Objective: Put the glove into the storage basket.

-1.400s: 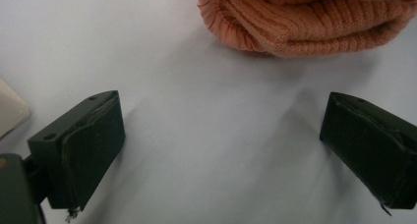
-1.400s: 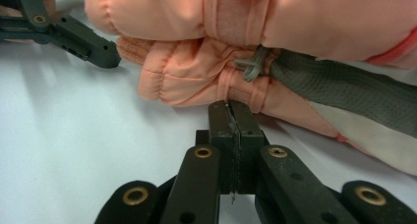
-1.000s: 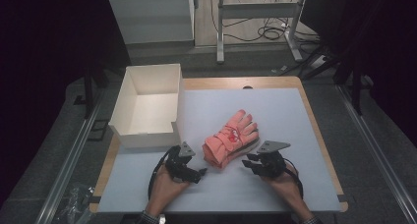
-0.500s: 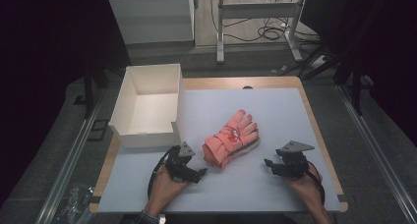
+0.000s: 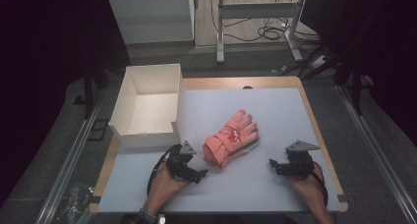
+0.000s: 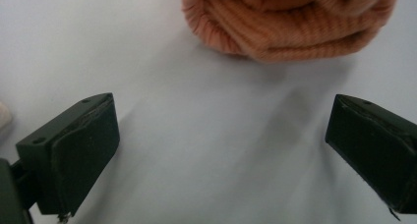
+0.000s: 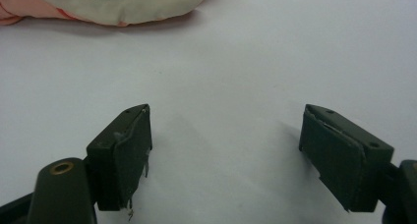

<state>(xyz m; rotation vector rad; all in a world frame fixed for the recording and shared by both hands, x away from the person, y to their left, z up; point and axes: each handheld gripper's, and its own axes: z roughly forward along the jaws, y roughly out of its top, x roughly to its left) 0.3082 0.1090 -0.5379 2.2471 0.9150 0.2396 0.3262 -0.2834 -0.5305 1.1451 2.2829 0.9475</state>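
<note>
While both grippers rested low on the white table mat [image 5: 275, 106], the left gripper [image 5: 200, 173] stood released with nothing between its jaws, just short of the cuff end of the pink gloves [image 5: 231, 139]. The right gripper [image 5: 273, 165], well apart from the gloves, had just been opening and was empty. Beyond them, an open white box [image 5: 147, 106] sat at the table's far left.
</note>
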